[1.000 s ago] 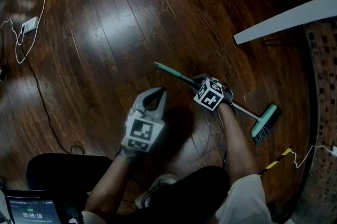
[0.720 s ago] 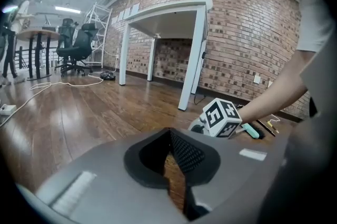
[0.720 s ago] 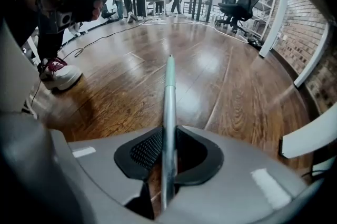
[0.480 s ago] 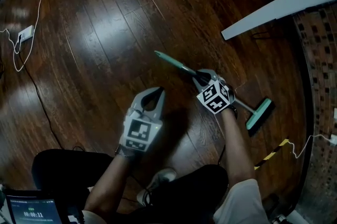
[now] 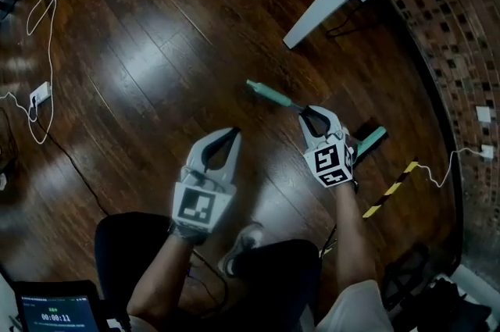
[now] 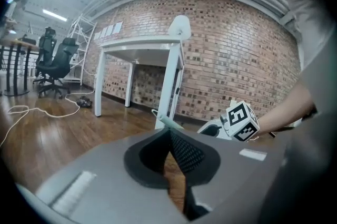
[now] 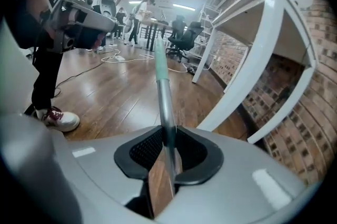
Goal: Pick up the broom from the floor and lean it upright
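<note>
Head view: my right gripper (image 5: 312, 113) clamps the broom (image 5: 269, 94) by its smooth metal shaft below the teal grip, slanted over glossy dark plank floor (image 5: 156, 49); my left gripper (image 5: 233, 133) is closed, empty; brick wall (image 5: 461, 49) at right.

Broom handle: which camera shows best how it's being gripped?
The right gripper view: the broom handle runs straight between the right gripper's closed pads. The head view shows its teal end and the brush head, not the pads. The left gripper view shows only that teal end.
</note>
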Demonstrator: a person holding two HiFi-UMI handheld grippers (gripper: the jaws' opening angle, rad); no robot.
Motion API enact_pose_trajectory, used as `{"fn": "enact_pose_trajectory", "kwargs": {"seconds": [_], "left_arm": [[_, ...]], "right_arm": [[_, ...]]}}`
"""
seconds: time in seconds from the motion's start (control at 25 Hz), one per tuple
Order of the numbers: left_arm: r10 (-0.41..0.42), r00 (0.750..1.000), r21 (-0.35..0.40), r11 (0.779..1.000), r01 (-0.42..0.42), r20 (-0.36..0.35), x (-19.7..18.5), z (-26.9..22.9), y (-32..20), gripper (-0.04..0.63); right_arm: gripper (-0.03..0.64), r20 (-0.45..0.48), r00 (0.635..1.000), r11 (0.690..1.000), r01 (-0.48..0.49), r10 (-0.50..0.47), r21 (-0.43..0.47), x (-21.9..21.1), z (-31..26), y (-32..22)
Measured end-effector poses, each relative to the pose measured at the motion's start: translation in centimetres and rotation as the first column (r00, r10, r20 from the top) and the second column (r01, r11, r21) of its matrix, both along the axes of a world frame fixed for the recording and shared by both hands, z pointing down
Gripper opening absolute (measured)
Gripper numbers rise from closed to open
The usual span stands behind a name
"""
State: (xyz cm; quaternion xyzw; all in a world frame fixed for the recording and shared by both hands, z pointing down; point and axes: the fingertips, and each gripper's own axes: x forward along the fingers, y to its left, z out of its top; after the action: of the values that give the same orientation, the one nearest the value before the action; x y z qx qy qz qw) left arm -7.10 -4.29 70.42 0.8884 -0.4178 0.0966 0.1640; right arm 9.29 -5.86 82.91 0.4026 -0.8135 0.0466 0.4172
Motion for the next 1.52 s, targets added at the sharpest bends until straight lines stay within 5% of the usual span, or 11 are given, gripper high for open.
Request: {"fn": "enact_pose_trajectory", "kwargs": {"seconds": [0.16,0.44,0.92,1.24,1.52], "left_arm": [[0.096,0.995,0.033,0.995,-0.095,-0.010,3.7,-9.4,-0.3,0.002],[0.197,0.980,0.089,0.976,-0.198,0.021,8.2,-18.5,1.1,0.002],[0.304,0.952,0.098,0.947,-0.306,0.036,13.2,-32.3,5.0,0.002],[0.343,0.939,0.130,0.930,-0.345,0.039,15.2,-35.3,4.3,0.002],[0.389,0.921,0.139,0.911,-0.387,0.016,15.3,-35.8,1.7,0.002]], "right_arm": [[0.089,0.034,0.985,0.983,-0.169,0.167,0.075,5.9,-9.2,1.9],[0.084,0.134,0.908,0.902,-0.412,0.396,0.128,12.3,-19.2,6.8],[0.091,0.322,0.710,0.711,-0.689,0.626,0.139,13.2,-34.7,18.2],[0.091,0.370,0.690,0.684,-0.709,0.622,0.171,13.8,-40.8,17.7],[0.091,0.308,0.718,0.695,-0.690,0.624,0.203,14.7,-40.6,15.8]]}}
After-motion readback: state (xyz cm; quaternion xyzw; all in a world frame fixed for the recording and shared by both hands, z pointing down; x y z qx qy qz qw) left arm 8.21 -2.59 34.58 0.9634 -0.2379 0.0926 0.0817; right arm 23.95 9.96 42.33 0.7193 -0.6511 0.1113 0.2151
